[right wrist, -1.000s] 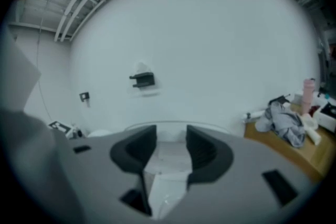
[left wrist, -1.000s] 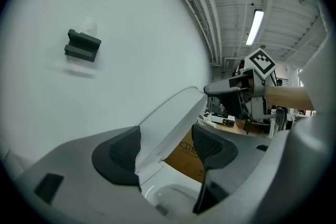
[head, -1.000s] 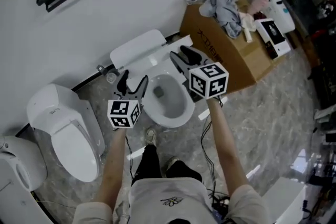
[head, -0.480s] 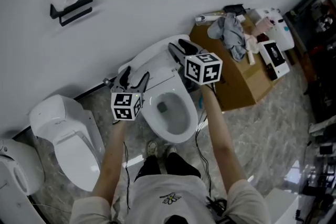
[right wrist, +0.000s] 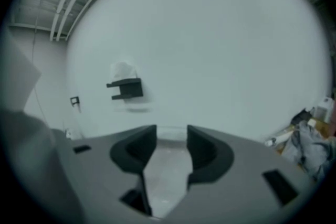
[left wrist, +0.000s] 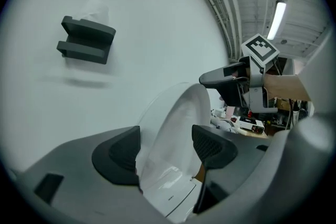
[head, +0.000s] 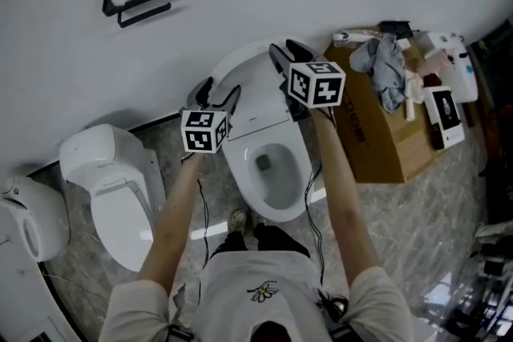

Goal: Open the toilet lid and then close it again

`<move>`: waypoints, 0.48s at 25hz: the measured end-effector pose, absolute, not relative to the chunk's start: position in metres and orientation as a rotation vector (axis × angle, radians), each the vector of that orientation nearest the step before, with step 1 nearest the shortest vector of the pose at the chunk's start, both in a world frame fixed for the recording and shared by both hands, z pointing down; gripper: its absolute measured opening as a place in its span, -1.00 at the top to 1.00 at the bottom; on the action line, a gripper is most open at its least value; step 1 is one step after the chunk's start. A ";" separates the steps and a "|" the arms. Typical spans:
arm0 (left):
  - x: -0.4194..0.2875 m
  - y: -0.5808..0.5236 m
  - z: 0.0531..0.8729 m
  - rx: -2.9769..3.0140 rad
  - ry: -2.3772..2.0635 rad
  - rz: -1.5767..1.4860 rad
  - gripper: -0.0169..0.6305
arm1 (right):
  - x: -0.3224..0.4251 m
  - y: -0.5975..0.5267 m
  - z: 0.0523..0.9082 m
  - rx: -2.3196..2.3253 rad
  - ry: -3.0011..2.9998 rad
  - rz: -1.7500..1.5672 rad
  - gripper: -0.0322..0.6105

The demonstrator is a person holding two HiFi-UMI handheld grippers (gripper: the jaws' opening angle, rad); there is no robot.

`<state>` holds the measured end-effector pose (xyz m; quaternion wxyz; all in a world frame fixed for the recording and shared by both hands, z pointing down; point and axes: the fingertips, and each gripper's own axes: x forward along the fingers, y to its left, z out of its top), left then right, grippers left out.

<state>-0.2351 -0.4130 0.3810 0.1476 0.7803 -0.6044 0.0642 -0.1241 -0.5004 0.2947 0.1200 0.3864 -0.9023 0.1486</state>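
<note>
Head view | open toilet [head: 276,200] 1 | shut toilet [head: 112,204] 1 | raised lid [head: 252,80] 1 | left tongs [head: 220,89], right tongs [head: 283,49]: spread

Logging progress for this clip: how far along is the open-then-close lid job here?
Done: the lid stands raised, leaving the bowl exposed. In hand: the left gripper has its jaws apart either side of the lid's edge, and the right gripper is open at its top; neither visibly clamps. Left: lowering the lid onto the bowl.
</note>
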 end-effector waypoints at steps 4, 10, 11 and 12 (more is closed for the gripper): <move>-0.247 -0.433 0.383 2.203 -1.758 0.184 -0.05 | -0.139 -0.522 0.296 1.107 -2.621 0.423 0.32; -0.263 -0.454 0.386 2.171 -1.775 0.192 -0.05 | -0.157 -0.545 0.300 1.090 -2.607 0.395 0.32; -0.265 -0.457 0.387 2.167 -1.779 0.193 -0.05 | -0.159 -0.548 0.300 1.089 -2.605 0.393 0.32; -0.266 -0.459 0.388 2.162 -1.781 0.195 -0.05 | -0.161 -0.550 0.301 1.086 -2.603 0.393 0.32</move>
